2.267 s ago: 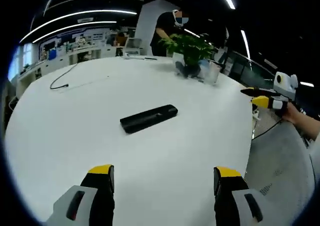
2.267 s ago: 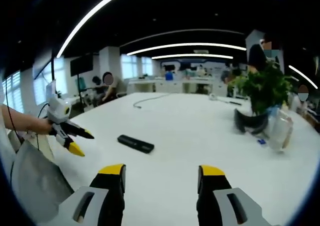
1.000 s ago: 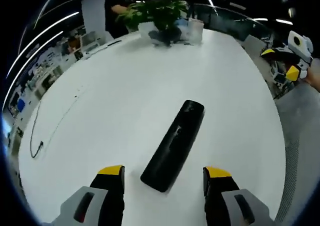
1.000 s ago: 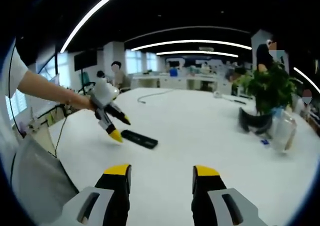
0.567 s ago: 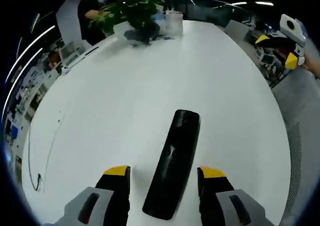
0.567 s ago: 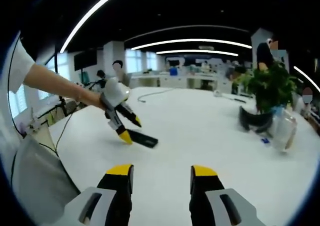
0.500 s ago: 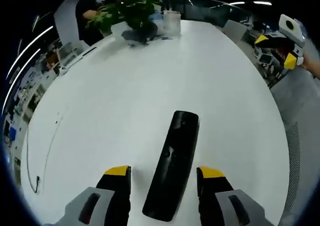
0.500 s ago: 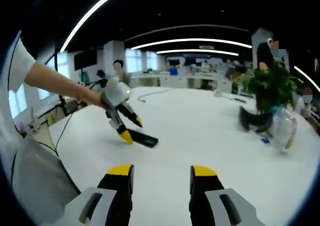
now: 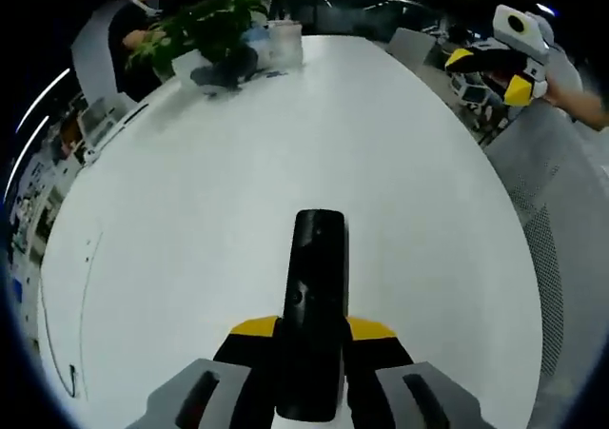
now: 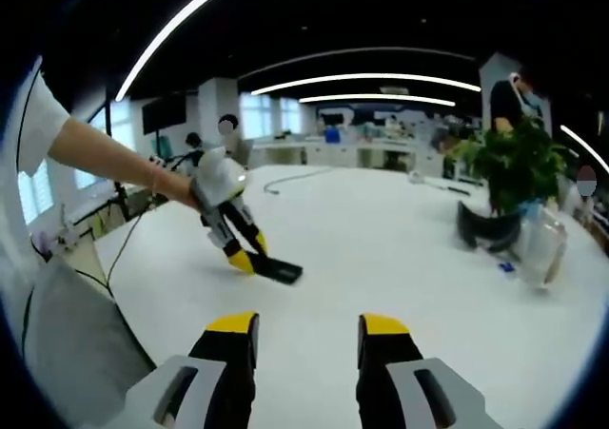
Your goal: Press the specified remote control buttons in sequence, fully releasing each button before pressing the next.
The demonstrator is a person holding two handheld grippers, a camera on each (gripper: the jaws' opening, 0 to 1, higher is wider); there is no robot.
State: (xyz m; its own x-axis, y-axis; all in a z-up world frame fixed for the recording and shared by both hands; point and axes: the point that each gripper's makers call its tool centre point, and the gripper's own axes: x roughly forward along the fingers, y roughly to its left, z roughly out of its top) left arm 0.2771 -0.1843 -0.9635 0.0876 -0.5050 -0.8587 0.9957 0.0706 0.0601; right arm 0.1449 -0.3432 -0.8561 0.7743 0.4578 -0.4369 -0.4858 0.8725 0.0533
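A long black remote control [image 9: 315, 301] lies on the white table [image 9: 181, 210], pointing away from me. My left gripper [image 9: 312, 331] is shut on its near end, one yellow-tipped jaw against each long side. In the right gripper view the left gripper [image 10: 240, 249], held by a person's arm, leans down onto the remote control [image 10: 278, 272] at mid left. My right gripper [image 10: 306, 328] hovers open over the table's near edge with nothing between its jaws, well short of the remote. It also shows as the right gripper [image 9: 497, 64] at the upper right, off the table edge.
A potted plant [image 10: 505, 174] and a clear plastic container [image 10: 537, 243] stand at the table's far right. The same plant [image 9: 211, 31] is at the top of the left gripper view. A thin cable [image 9: 74, 348] trails along the left. People stand in the office behind.
My left gripper has moved forward and its jaws have shut on the remote's near end. The right gripper's jaws have drawn in a little but stay open.
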